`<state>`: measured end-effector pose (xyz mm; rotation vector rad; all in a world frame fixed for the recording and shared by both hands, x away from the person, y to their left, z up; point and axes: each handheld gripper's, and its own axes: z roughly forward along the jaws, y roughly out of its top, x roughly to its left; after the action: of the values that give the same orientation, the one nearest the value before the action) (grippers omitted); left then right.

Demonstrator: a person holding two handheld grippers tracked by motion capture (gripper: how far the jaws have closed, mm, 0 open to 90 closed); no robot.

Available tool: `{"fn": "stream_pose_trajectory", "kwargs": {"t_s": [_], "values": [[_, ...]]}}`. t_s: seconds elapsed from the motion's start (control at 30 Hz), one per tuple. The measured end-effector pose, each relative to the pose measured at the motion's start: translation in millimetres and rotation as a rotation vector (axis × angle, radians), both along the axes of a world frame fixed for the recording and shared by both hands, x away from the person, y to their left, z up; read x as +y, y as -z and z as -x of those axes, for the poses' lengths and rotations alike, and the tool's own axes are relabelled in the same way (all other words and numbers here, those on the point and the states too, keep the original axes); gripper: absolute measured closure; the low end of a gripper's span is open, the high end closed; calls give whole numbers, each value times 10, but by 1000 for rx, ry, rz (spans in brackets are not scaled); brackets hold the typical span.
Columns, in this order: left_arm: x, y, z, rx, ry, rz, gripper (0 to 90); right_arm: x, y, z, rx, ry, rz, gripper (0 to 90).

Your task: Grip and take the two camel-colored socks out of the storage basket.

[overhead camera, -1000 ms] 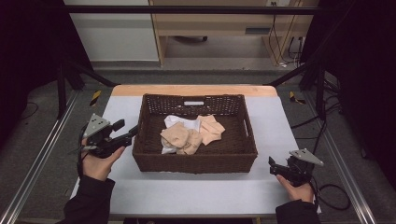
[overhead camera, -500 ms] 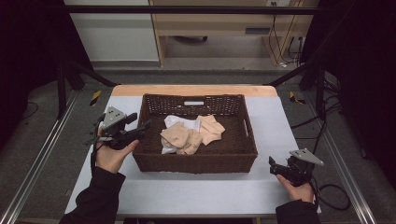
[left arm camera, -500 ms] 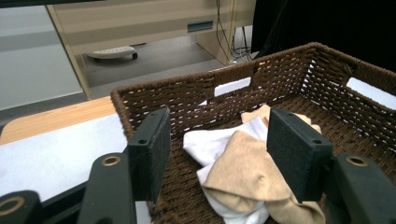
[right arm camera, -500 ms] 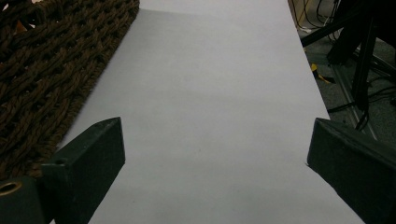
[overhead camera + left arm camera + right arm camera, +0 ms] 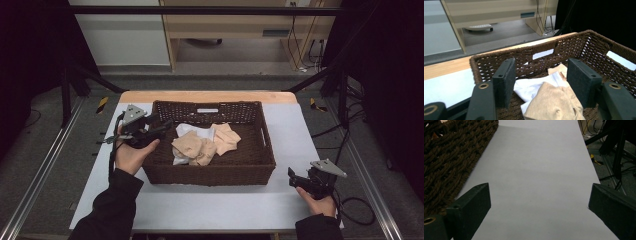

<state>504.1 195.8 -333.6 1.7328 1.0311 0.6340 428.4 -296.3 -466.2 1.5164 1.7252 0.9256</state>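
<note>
Two grippers were in view. Left gripper [image 5: 161, 125] hung over the left rim of the dark brown woven wicker basket [image 5: 210, 172], jaws spread, gripping nothing. Crumpled beige and white cloths [image 5: 205, 145] lay inside, partly cut off in the left gripper view. Right gripper [image 5: 295, 177], jaws spread and empty, rested on the white table surface [image 5: 200, 207] at near right.

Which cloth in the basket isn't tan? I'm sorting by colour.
The white cloth, lying under the tan cloths at the basket's left side, nearest the left gripper.
</note>
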Motion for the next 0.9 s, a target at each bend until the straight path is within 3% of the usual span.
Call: {"fn": "stream_pose_trajectory", "kwargs": {"t_s": [0.37, 0.73, 0.9], "values": [[-254, 156, -268, 45, 33, -49, 383, 0, -1, -2, -2, -2, -4, 46], [-366, 356, -424, 74, 46, -92, 376, -2, -2, -5, -3, -2, -6, 46], [-414, 496, -497, 117, 51, -139, 382, -1, -1, -5, -2, -3, -5, 46]]}}
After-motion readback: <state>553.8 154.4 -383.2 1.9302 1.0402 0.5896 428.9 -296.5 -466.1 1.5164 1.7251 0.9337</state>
